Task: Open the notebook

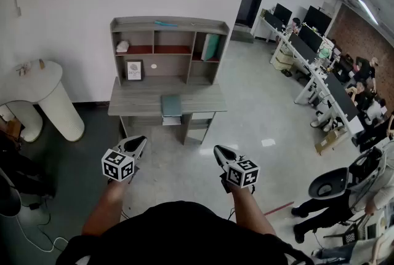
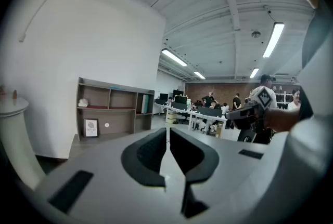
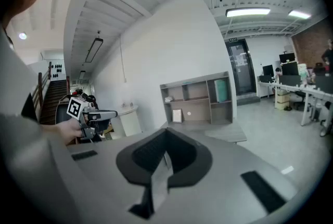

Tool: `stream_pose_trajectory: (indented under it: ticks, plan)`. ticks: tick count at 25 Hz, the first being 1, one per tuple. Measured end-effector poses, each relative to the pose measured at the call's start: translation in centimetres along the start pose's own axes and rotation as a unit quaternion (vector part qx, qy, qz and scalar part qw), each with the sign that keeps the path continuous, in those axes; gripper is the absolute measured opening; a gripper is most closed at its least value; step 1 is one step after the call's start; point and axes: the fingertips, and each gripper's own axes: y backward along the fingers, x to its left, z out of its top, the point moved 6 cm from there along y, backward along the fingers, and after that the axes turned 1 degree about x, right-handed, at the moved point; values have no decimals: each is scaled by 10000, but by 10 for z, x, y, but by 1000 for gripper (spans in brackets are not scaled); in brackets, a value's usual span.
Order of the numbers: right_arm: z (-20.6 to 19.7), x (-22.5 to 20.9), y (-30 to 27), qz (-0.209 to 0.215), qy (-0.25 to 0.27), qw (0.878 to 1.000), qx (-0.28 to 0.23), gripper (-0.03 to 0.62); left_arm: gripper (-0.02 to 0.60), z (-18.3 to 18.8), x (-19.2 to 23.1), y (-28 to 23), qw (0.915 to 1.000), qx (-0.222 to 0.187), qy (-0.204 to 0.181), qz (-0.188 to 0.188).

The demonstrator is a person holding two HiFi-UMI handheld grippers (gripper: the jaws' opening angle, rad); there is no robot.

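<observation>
Left hand-held gripper [image 1: 138, 142] & right hand-held gripper [image 1: 218, 150] were both clenched on nothing, well apart from the notebook [image 1: 171, 105], which lay at the bench [image 1: 132, 101] front edge. Risk: arriving w/ shut jaws, they'd prob. shove it off the edge, not catch its cover.

Matt wooden desk [image 1: 138, 101], matt notebook [image 1: 171, 105], glossy floor [image 1: 258, 119]

Bare floor [image 1: 178, 156] in front of the desk [image 1: 135, 102], its top free either side of the notebook [image 1: 171, 105], shelf unit [image 1: 169, 25] closing the back, white round table [image 1: 38, 82] at left.
</observation>
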Motion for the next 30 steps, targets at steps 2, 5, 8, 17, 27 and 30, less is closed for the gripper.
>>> stream_pose_trajectory:
  ticks: [2,5,8,17,27,30]
  plan:
    - [0,5,-3,10,23,10000,14,2,24,0,6,4,10000,-6,-20,18]
    - [1,15,-10,27,100,9999,44,2,12,0,15,11,10000,-60,-24,45]
    - [3,23,-13,1,123,9999,18,2,11,0,20,16,9999,-108,-24,25]
    - [6,27,-18,-125,39,9998,-141,2,9,-2,29,26,9995,-257,-150,74]
    - [7,9,-39,-120,303,9995,12,2,9,-7,37,9,10000,-81,-40,13]
    - [10,-2,-48,-50,302,9995,39,2,9,-3,40,-2,10000,-49,-33,35]
